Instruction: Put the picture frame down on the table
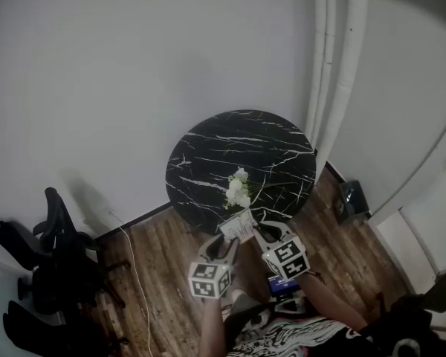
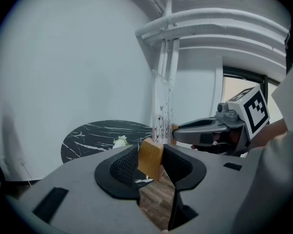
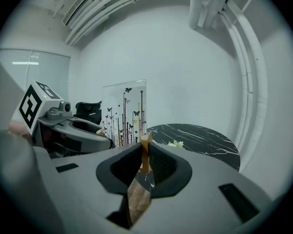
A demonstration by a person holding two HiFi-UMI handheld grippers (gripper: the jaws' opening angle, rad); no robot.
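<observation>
The picture frame [image 1: 238, 227] is a clear pane with butterfly and stem prints set on wooden feet. I hold it upright in the air between both grippers, just off the near edge of the round black marble table [image 1: 208, 155]. My left gripper [image 2: 151, 161] is shut on one wooden foot [image 2: 150, 159], and the pane [image 2: 162, 106] rises beyond it. My right gripper [image 3: 145, 156] is shut on the other wooden foot [image 3: 146, 152], with the printed pane [image 3: 124, 112] to its left. In the head view the left gripper [image 1: 229, 238] and right gripper [image 1: 257, 233] meet at the frame.
A small bunch of white flowers [image 1: 238, 189] lies on the table near its front edge. Black office chairs [image 1: 52, 259] stand at the left on the wooden floor [image 1: 160, 274]. White pipes [image 1: 334, 65] run down the wall behind the table. A dark box [image 1: 352, 199] sits on the floor at right.
</observation>
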